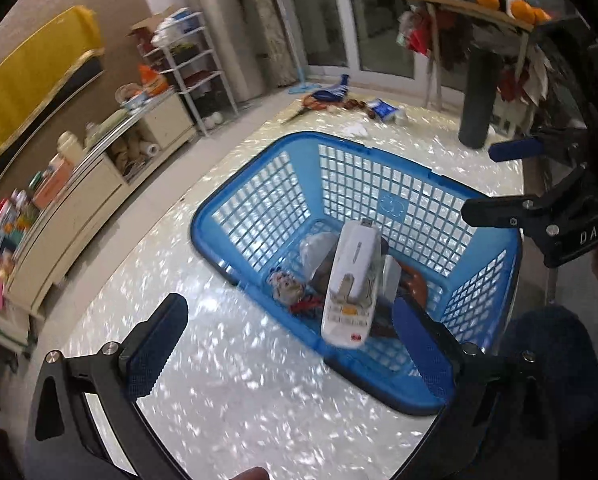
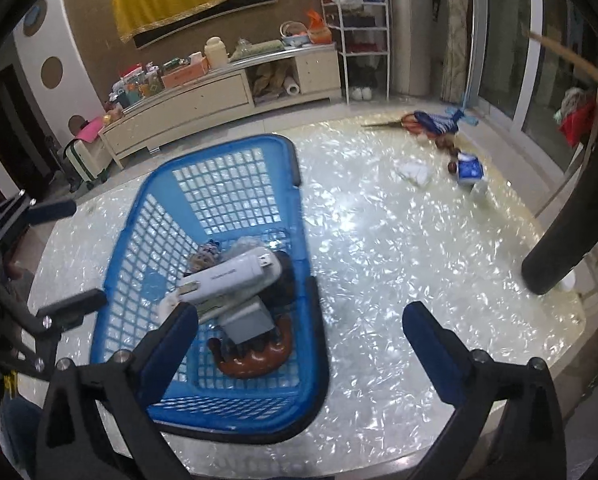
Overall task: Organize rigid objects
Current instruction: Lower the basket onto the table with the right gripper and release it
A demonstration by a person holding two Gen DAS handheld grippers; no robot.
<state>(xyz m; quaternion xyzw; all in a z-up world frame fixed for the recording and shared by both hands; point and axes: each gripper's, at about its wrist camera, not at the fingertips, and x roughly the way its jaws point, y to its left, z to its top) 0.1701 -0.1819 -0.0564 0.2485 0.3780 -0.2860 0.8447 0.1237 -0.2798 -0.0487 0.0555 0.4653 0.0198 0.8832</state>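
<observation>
A blue plastic basket stands on a round pearly table; it also shows in the right wrist view. In it lie a long white device, seen too in the right wrist view, a grey box, a brown glossy piece and a small figurine. My left gripper is open and empty, just in front of the basket's near corner. My right gripper is open and empty, straddling the basket's right wall.
At the table's far side lie a blue-and-white packet, a white cloth, brown beads and a blue-and-orange bundle. A dark cylinder stands at the right edge. A cluttered low cabinet lines the wall.
</observation>
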